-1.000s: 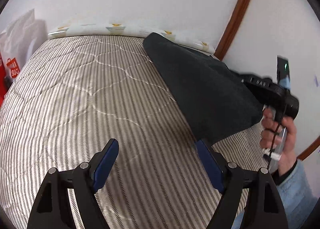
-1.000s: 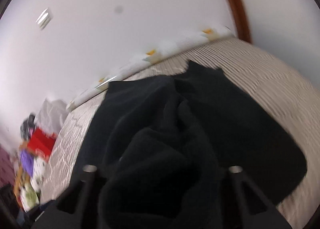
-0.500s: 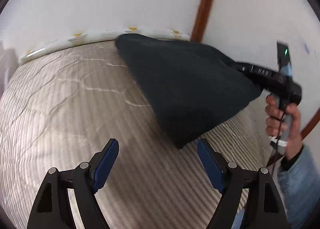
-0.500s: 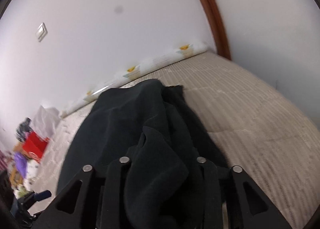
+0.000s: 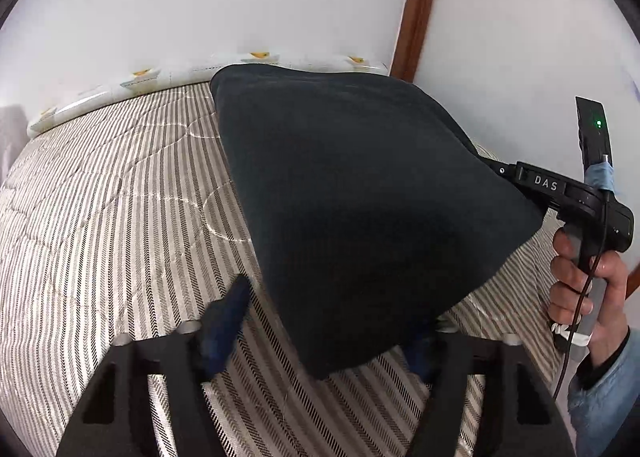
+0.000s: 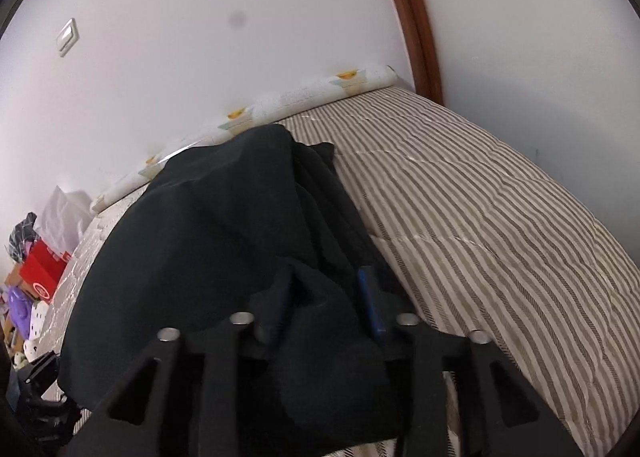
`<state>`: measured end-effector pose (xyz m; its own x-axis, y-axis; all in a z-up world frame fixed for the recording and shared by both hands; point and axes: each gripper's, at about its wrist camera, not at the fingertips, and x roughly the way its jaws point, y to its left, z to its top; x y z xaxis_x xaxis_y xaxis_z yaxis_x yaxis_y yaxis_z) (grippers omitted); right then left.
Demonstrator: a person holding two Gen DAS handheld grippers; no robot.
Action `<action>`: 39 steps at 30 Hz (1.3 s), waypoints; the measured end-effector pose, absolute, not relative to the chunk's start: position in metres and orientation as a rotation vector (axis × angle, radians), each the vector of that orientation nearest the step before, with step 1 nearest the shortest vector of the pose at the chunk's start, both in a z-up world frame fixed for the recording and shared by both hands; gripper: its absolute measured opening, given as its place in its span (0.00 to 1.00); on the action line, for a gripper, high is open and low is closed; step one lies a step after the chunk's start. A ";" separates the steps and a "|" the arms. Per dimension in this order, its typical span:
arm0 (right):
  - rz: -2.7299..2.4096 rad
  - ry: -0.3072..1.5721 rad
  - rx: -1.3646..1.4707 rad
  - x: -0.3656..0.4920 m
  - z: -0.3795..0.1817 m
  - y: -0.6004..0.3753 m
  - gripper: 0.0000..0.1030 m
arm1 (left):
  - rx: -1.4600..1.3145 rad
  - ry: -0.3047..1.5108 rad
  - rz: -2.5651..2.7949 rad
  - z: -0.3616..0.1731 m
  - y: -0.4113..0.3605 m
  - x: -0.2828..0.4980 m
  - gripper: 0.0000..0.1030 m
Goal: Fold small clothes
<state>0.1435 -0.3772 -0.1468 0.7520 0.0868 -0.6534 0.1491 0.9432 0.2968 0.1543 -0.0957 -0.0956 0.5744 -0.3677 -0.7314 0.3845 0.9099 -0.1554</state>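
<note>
A dark navy garment (image 5: 360, 193) hangs stretched above the striped bed, its far end resting near the bed's back edge. My right gripper (image 6: 328, 297) is shut on a bunched fold of the garment (image 6: 224, 225) and lifts it. In the left wrist view that gripper's body (image 5: 576, 197) shows at the right, held by a hand. My left gripper (image 5: 320, 321) is open. Its blue pads (image 5: 224, 321) stand on either side of the garment's lower hanging corner. The right pad is mostly hidden behind the cloth.
The striped quilted mattress (image 5: 100, 217) fills both views. A white patterned roll (image 6: 312, 97) lies along the wall at the back. A brown wooden trim (image 5: 416, 5) runs up the wall corner. Red boxes and clutter (image 6: 36, 281) sit off the bed's far left.
The right gripper has raised and swung the garment toward the left gripper. The left gripper has moved in so that the hanging corner now sits between its fingers, which have narrowed.
</note>
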 end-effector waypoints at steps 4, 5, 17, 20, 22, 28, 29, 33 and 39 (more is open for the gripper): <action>-0.021 0.726 0.342 0.153 -0.148 -0.373 0.14 | 0.018 0.824 -0.409 -0.090 -0.095 0.155 0.29; -0.017 0.728 0.356 0.156 -0.148 -0.374 0.13 | 0.001 0.819 -0.407 -0.088 -0.093 0.153 0.28; 0.054 0.787 0.339 0.206 -0.150 -0.316 0.12 | -0.109 0.793 -0.306 -0.078 -0.029 0.167 0.23; 0.086 0.795 0.334 0.218 -0.149 -0.293 0.12 | -0.118 0.790 -0.266 -0.078 -0.006 0.168 0.23; 0.118 0.801 0.326 0.228 -0.149 -0.274 0.12 | -0.133 0.792 -0.236 -0.079 0.013 0.169 0.23; 0.190 0.805 0.280 0.237 -0.144 -0.235 0.12 | -0.146 0.815 -0.220 -0.087 0.049 0.164 0.23; 0.198 0.796 0.278 0.234 -0.140 -0.235 0.12 | -0.147 0.827 -0.226 -0.091 0.050 0.166 0.23; 0.238 0.696 0.316 0.210 -0.118 -0.260 0.07 | -0.089 0.827 -0.225 -0.094 0.044 0.166 0.24; 0.126 0.753 0.379 0.200 -0.133 -0.304 0.00 | -0.069 0.835 -0.218 -0.095 0.039 0.171 0.24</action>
